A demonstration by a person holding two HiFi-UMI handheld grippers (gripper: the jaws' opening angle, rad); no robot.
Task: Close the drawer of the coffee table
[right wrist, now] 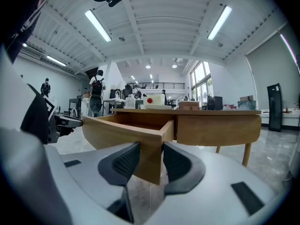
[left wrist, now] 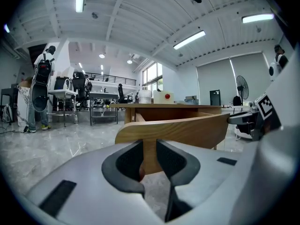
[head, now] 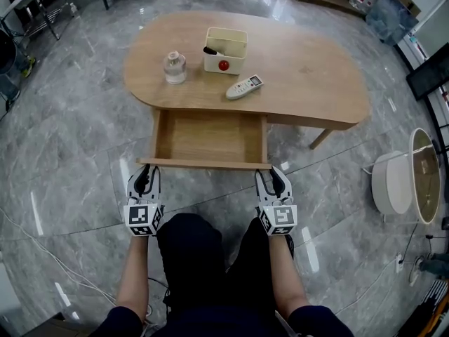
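Observation:
The wooden coffee table (head: 302, 69) has its drawer (head: 210, 137) pulled out toward me, and nothing lies in it. Its front board (head: 203, 164) runs between my two grippers. My left gripper (head: 146, 175) is at the board's left end. In the left gripper view the jaws (left wrist: 149, 156) are shut on that end of the board (left wrist: 187, 130), with wood filling the gap. My right gripper (head: 272, 177) is at the right end. In the right gripper view it (right wrist: 151, 161) is shut on the drawer's corner (right wrist: 122, 132).
On the tabletop stand a glass jar (head: 175, 67), a cream box (head: 226, 50) with a red ball in it, and a remote control (head: 245, 87). A white round appliance (head: 393, 182) sits on the floor at right. My knees (head: 210, 258) are just behind the grippers.

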